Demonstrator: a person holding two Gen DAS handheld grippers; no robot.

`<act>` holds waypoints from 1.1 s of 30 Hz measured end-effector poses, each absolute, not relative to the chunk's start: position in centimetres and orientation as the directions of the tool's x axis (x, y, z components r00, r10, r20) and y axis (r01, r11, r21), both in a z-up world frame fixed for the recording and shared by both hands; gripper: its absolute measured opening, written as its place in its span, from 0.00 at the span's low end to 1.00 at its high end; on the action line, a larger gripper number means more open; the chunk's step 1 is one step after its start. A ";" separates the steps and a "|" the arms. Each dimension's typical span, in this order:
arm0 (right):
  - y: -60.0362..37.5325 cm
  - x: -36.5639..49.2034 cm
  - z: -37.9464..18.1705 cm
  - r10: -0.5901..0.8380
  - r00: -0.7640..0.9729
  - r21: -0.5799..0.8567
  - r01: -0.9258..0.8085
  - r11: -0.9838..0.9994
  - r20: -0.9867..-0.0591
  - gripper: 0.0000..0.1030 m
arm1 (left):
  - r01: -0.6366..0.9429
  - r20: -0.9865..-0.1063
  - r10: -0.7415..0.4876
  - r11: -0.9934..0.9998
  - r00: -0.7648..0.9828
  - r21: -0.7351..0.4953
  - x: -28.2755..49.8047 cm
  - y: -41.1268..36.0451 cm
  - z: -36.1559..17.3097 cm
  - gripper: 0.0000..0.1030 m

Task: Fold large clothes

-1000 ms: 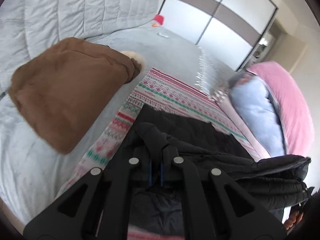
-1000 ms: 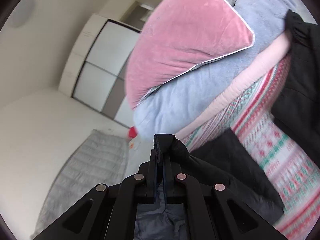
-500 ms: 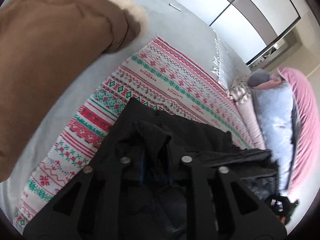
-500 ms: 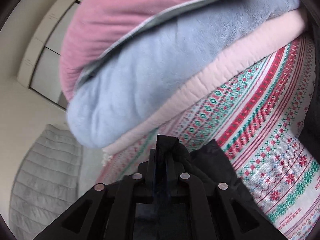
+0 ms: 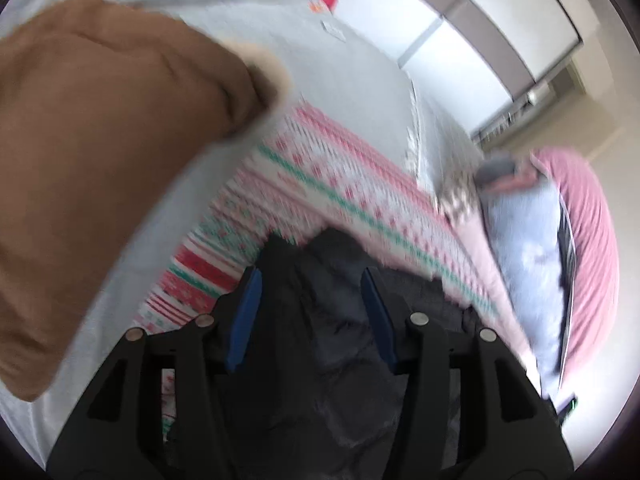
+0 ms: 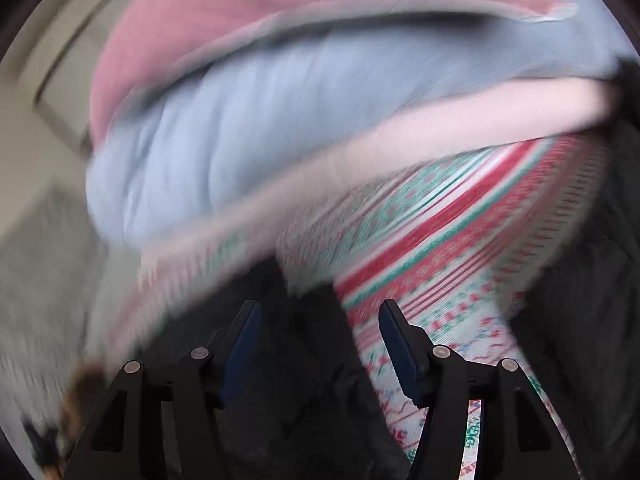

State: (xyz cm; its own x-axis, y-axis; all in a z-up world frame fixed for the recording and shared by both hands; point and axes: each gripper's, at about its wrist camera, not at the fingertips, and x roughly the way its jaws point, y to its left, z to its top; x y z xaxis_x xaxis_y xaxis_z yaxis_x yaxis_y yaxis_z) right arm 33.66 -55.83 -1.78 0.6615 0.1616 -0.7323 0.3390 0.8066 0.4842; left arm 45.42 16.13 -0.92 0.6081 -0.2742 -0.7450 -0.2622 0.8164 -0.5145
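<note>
A black puffer jacket (image 5: 320,340) lies on a red, green and white patterned blanket (image 5: 320,184). My left gripper (image 5: 310,280) hovers over the jacket's edge. Its jaws are opening, and the black cloth lies loose between the blue pads (image 5: 248,304) without being pinched. In the right wrist view the same jacket (image 6: 304,380) sits under my right gripper (image 6: 318,312), whose jaws are also opening over the cloth and the blanket (image 6: 440,264). Both views are blurred.
A folded brown coat (image 5: 100,160) lies on the grey bedspread (image 5: 360,80) to the left. Stacked pillows, pink (image 5: 592,248) over pale blue (image 5: 528,248), border the blanket; they fill the top of the right wrist view, the blue one (image 6: 240,140) in its middle. White wardrobe doors (image 5: 460,20) stand behind.
Both grippers came down toward the blanket with the jacket's edge pinched, then spread their jaws and let the cloth go. The jacket now rests on the blanket.
</note>
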 end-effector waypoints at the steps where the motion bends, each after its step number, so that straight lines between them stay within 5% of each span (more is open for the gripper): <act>1: -55.4 34.0 -1.8 0.173 0.659 0.473 0.308 0.825 -0.732 0.60 | -0.250 -0.747 -0.303 0.812 0.592 -0.527 45.8 15.7 -1.7 0.52; 5: -53.5 34.9 -0.8 0.226 0.692 0.462 0.174 0.869 -0.685 0.60 | -0.213 -0.754 -0.328 0.827 0.569 -0.521 46.7 14.1 -3.3 0.52; 7: -52.8 36.0 -1.4 0.269 0.671 0.460 0.121 0.880 -0.691 0.60 | -0.194 -0.779 -0.258 0.880 0.572 -0.433 47.1 13.0 -3.2 0.31; 8: -52.4 36.5 -1.9 0.252 0.653 0.428 0.123 0.895 -0.714 0.58 | -0.193 -0.795 -0.212 0.905 0.568 -0.379 47.2 12.7 -3.1 0.03; 9: -52.2 37.0 -2.5 0.241 0.634 0.401 0.119 0.909 -0.735 0.40 | -0.188 -0.799 -0.189 0.917 0.571 -0.351 47.4 12.4 -3.1 0.00; 11: -52.1 37.6 -3.1 0.267 0.620 0.409 0.096 0.907 -0.738 0.08 | -0.168 -0.776 -0.224 0.906 0.590 -0.389 47.7 12.5 -3.1 0.00; 28: -51.2 39.6 -0.6 0.024 0.727 0.301 0.254 0.919 -0.686 0.04 | -0.298 -0.668 0.055 0.920 0.742 -0.255 49.2 11.9 -1.5 0.00; 33: -51.4 41.1 -3.9 0.010 0.666 0.290 0.311 0.905 -0.746 0.04 | -0.324 -0.725 0.102 0.930 0.682 -0.174 50.7 11.0 -4.0 0.00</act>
State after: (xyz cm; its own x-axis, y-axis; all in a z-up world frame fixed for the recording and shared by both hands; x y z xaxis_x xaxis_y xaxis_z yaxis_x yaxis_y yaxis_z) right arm 41.07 -51.40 -3.92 0.6656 0.0103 -0.7462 0.3114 0.9048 0.2903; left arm 50.65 10.98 -3.97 0.6817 0.1019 -0.7245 -0.3236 0.9301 -0.1736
